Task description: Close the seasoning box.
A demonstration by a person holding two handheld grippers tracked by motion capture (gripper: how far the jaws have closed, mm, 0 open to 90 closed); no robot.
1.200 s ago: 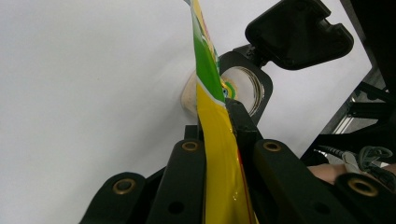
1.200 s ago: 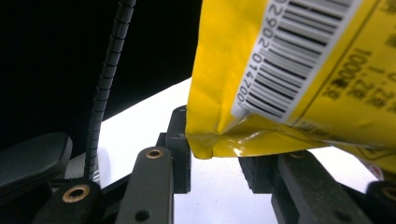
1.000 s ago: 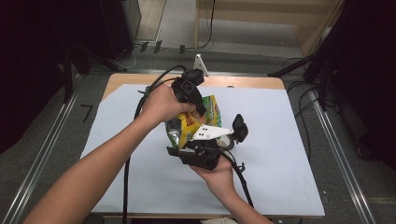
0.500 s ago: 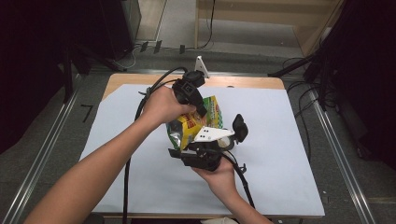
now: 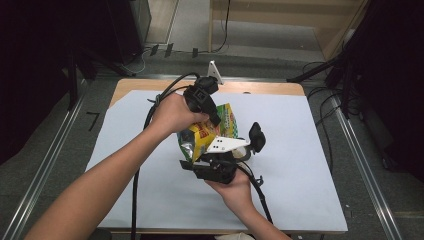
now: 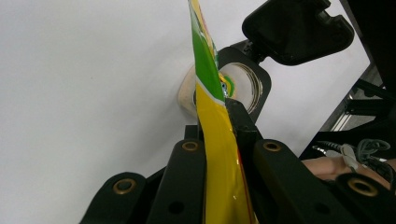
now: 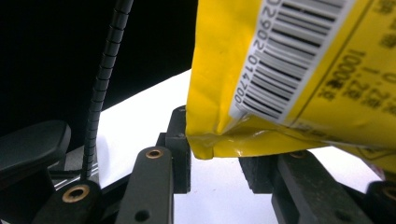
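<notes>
My left claw [image 6: 219, 140] is clamped flat on the top edge of the bag [image 5: 210, 135], a glossy yellow and green packet with a barcode. My right claw [image 7: 215, 163] stands partly apart around its bottom corner; whether the pads press I cannot tell. The bag hangs above mid tabletop [image 5: 300, 165], white sheet bare all round. My left hand [image 5: 172, 112] reaches over; my right hand [image 5: 235, 190] comes from below.

Snack bag [image 5: 212, 131] mostly hidden by both hands; its print too blurred to read
</notes>
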